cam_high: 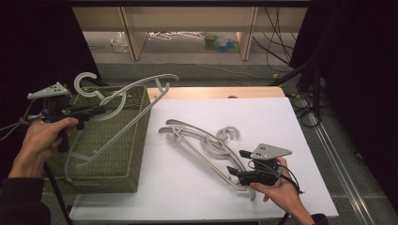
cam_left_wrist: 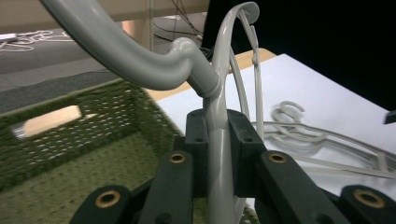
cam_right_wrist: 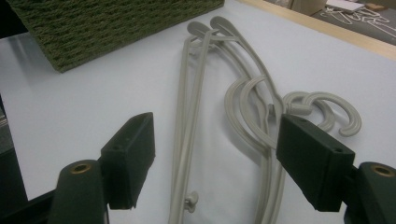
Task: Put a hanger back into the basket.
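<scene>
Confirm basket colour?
Olive green woven mesh basket; the weave shows best in the left gripper view.

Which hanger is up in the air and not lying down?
The grey hanger over the green basket. The left gripper is shut on it near its hook, while the other hangers lie flat on the white table.

1. My left hand (cam_high: 40, 136) grips the left gripper (cam_high: 101, 109) by its handle at the left side of the high view, forearm coming up from the bottom corner in a dark sleeve.
2. Its jaws point right, clamped tight on the grey hanger (cam_left_wrist: 215, 154) just below the neck.
3. My right hand (cam_high: 279, 187) holds the right gripper (cam_high: 238, 161) low at the lower right, pointing left.
4. Its jaws stand wide apart in the right gripper view, gripping nothing.
</scene>
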Demonstrator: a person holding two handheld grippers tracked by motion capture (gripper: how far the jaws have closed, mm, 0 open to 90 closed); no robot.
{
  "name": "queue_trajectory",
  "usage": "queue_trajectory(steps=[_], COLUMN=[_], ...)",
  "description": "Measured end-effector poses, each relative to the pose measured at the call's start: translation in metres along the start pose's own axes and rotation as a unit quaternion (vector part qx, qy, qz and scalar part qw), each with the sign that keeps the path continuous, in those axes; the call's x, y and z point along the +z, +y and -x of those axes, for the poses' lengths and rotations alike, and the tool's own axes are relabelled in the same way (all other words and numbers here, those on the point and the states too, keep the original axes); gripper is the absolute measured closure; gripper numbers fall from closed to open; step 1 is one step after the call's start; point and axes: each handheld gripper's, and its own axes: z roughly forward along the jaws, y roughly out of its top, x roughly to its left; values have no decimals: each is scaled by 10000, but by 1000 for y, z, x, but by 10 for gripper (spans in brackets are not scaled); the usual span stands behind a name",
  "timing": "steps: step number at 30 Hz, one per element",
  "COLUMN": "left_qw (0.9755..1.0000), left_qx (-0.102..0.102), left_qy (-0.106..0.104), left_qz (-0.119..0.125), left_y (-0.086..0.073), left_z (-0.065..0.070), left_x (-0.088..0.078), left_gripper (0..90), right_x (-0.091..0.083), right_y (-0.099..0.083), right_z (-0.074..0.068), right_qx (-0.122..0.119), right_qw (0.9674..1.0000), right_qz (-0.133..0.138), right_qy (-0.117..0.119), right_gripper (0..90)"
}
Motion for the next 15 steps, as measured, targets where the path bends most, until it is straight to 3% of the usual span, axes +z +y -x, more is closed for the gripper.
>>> queue_trajectory(steps=[9, 15], left_qw=[9987, 9978], left_qx=[-9, 36], left_qy=[448, 602], left_qz=[-232, -258], left_y=[1, -1], left_z=[-35, -47], left_x=[-2, -4], left_gripper=[797, 796], right_x=[1, 3], right_y=[-1, -1], right_z=[1, 0], right_qx=[-9, -25], right_qw=[10000, 10000], right_qz=[-23, -28], right_qy=[25, 20], right_gripper=[292, 292])
